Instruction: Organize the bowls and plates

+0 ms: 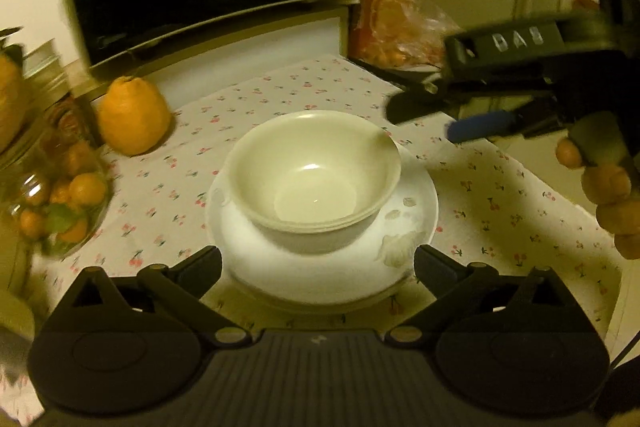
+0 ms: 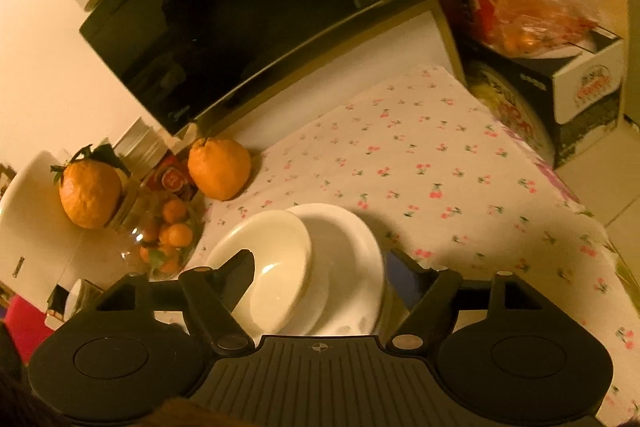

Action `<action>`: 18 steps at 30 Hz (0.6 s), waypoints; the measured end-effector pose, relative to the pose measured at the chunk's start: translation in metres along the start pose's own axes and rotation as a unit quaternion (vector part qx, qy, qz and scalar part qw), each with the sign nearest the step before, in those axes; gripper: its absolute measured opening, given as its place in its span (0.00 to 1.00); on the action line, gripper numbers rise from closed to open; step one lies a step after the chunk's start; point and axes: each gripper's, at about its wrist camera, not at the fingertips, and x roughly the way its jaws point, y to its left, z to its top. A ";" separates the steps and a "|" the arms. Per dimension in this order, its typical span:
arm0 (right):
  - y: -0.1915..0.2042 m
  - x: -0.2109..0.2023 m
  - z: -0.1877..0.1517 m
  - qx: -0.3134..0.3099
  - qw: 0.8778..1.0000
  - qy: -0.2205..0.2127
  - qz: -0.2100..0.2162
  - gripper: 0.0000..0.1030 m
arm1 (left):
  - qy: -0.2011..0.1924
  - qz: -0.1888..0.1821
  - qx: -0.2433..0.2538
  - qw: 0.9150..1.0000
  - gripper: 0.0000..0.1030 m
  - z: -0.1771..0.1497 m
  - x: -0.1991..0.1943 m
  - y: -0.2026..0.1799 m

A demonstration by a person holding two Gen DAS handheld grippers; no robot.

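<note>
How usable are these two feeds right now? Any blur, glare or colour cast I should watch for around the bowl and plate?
Left wrist view: warm yellow cast, right gripper motion-blurred, jar smeared at the edge, small glare inside the bowl. Right wrist view: sharper, same cast, plate partly shadowed, strong fisheye bending of the microwave.

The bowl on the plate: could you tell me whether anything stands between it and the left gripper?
Nothing visible does. The left gripper is open, with the cream bowl and white plate directly ahead. The right gripper hovers off to the bowl's far right.
</note>
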 end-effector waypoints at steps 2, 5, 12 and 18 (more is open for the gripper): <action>-0.003 -0.003 -0.001 -0.006 1.000 0.015 -0.018 0.75 | 0.001 0.010 -0.011 1.000 1.00 -0.004 -0.009 0.001; -0.006 -0.013 -0.003 -0.013 0.999 0.030 -0.039 0.75 | 0.007 0.039 -0.018 0.999 1.00 -0.011 -0.020 0.002; 0.002 -0.038 -0.015 -0.049 0.995 0.060 -0.068 0.83 | 0.026 0.081 -0.074 0.994 1.00 -0.020 -0.045 0.001; 0.016 -0.057 -0.037 -0.081 0.989 0.081 -0.096 0.84 | 0.042 0.116 -0.116 0.986 1.00 -0.025 -0.063 -0.013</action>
